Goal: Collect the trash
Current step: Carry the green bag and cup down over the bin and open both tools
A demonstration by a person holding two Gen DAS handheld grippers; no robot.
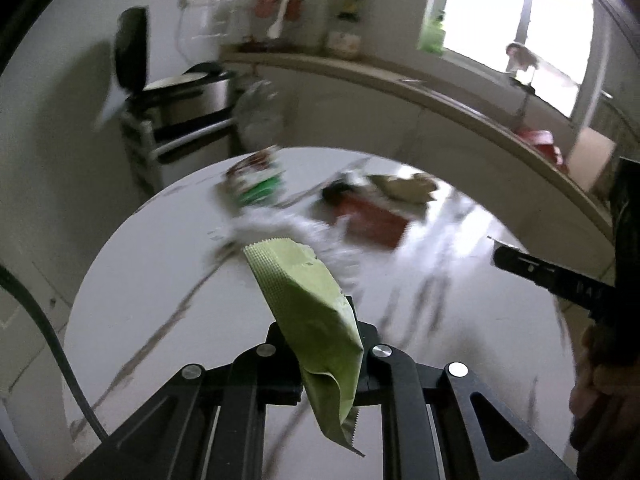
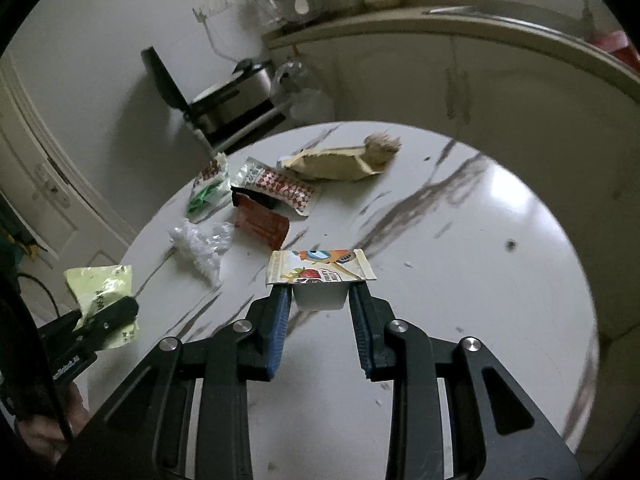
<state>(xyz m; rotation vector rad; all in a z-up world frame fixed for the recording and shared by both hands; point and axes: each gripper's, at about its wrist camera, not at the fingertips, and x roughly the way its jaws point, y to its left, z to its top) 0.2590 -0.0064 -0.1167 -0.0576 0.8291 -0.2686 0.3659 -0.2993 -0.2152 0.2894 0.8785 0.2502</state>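
Note:
My left gripper (image 1: 320, 332) is shut on a pale green wrapper (image 1: 308, 304) and holds it above the round white marble table (image 1: 152, 280); it also shows in the right wrist view (image 2: 96, 316) at the left with the wrapper (image 2: 100, 284). My right gripper (image 2: 320, 292) is shut on a small white jelly cup (image 2: 320, 276) with a printed foil lid, held just above the table (image 2: 480, 280). More trash lies on the far side: a red pouch (image 2: 260, 222), a checkered wrapper (image 2: 280, 188), a green-and-white packet (image 2: 208, 192), crumpled clear plastic (image 2: 200, 246) and a brown paper bag (image 2: 336, 164).
A fuzzy brown ball (image 2: 382, 144) lies by the paper bag. Beyond the table stand an open-lidded cooker on a rack (image 2: 224, 108), a plastic bag (image 2: 300, 88) and a kitchen counter (image 2: 480, 28). The left wrist view is motion-blurred.

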